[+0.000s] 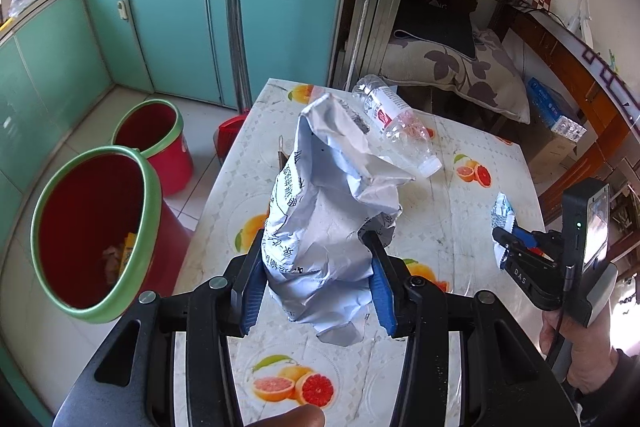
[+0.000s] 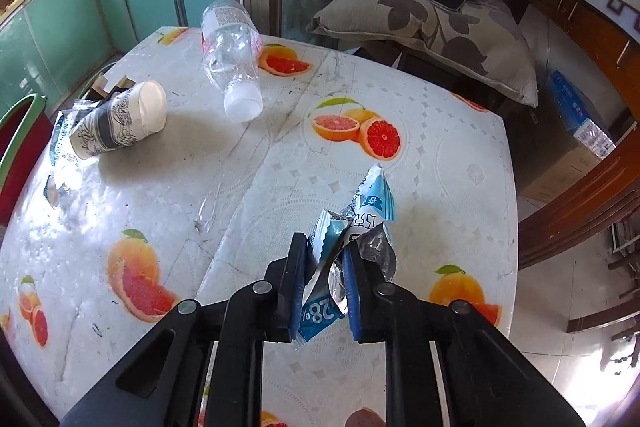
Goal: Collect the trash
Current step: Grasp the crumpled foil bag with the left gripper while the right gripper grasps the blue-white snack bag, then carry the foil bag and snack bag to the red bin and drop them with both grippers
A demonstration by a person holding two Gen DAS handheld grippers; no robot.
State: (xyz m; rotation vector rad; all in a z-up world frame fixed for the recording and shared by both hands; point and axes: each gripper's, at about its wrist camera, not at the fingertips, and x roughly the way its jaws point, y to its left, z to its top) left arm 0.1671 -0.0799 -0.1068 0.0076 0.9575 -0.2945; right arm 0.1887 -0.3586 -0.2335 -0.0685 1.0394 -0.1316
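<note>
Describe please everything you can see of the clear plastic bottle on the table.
The clear plastic bottle lies on its side on the fruit-print table cover, near the far edge. It looks empty and somewhat crumpled, with a white cap still on, pointing toward the cameras, and a white label with pink print around the base end. Neither gripper touches it. In the left wrist view the crumpled bag hides part of it.
</note>
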